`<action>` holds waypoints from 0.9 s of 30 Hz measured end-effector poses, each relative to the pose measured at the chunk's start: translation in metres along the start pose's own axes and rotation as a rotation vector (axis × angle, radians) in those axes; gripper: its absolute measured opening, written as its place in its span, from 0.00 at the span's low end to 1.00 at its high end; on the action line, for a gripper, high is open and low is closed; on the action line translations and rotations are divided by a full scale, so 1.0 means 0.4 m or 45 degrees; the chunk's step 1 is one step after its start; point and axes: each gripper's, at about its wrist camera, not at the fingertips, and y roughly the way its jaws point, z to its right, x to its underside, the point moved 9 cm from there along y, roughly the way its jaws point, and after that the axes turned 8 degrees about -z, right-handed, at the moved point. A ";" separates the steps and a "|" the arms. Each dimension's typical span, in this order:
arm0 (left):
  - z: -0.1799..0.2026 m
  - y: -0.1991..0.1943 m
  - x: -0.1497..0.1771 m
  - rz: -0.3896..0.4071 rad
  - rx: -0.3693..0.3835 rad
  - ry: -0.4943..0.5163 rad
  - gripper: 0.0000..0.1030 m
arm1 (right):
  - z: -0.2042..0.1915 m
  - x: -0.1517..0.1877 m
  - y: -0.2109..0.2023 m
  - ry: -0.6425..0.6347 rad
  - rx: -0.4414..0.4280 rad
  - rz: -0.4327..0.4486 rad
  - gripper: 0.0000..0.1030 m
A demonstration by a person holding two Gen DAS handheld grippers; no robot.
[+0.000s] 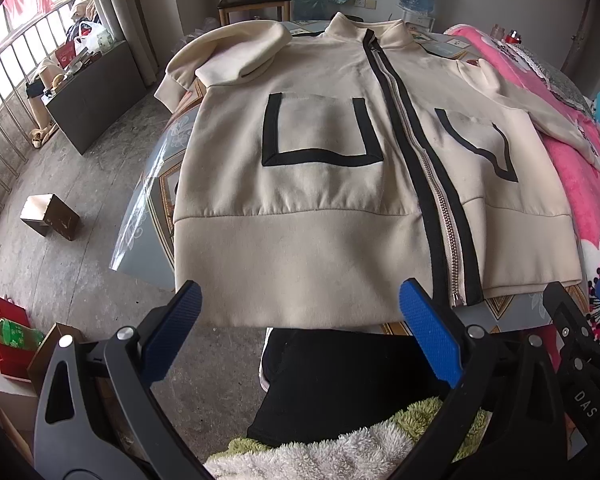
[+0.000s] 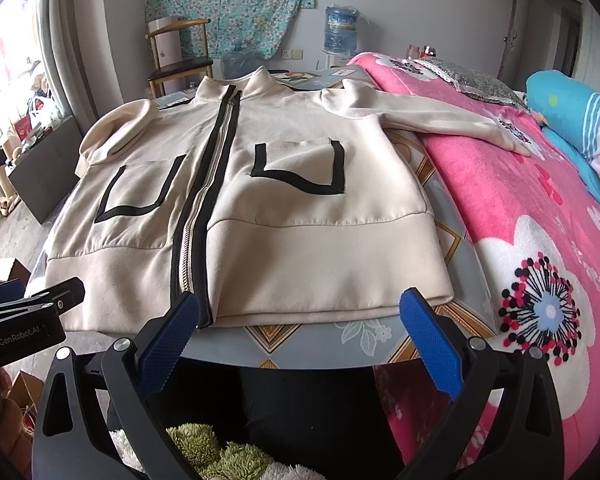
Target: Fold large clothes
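A cream zip-up jacket [image 1: 320,200] with black trim and two black-outlined pockets lies flat, front up, on a patterned table; it also shows in the right wrist view [image 2: 300,200]. Its left sleeve [image 1: 236,56] is folded back over the shoulder. Its right sleeve [image 2: 440,118] stretches out onto the pink blanket. My left gripper [image 1: 300,320] is open and empty, just in front of the hem, left of the zipper. My right gripper [image 2: 300,324] is open and empty, at the hem right of the zipper. Each gripper shows at the edge of the other's view.
A pink flowered blanket [image 2: 520,220] covers a bed right of the table [image 2: 364,336]. A wooden chair [image 2: 180,60] and a water bottle [image 2: 340,28] stand behind. A dark cabinet [image 1: 96,96] and a small box [image 1: 50,216] are on the floor at left.
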 end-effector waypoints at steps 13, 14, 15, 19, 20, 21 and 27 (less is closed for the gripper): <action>-0.099 0.032 -0.160 0.064 -0.027 -0.026 0.93 | -0.033 -0.127 0.040 -0.042 0.081 0.032 0.95; -0.119 0.029 -0.184 0.086 -0.032 -0.035 0.93 | -0.045 -0.146 0.043 -0.058 0.076 0.036 0.95; -0.141 0.026 -0.207 0.109 -0.042 -0.048 0.93 | -0.061 -0.169 0.047 -0.079 0.062 0.046 0.95; -0.230 0.011 -0.322 0.235 0.021 -0.062 0.93 | -0.153 -0.270 0.055 -0.190 -0.021 0.136 0.95; -0.250 0.008 -0.350 0.276 0.039 -0.064 0.93 | -0.179 -0.294 0.061 -0.221 -0.051 0.150 0.95; -0.273 0.006 -0.378 0.310 0.051 -0.068 0.93 | -0.208 -0.317 0.068 -0.254 -0.088 0.159 0.95; -0.409 0.057 -0.575 0.358 -0.007 -0.086 0.93 | -0.392 -0.434 0.145 -0.342 -0.317 0.159 0.95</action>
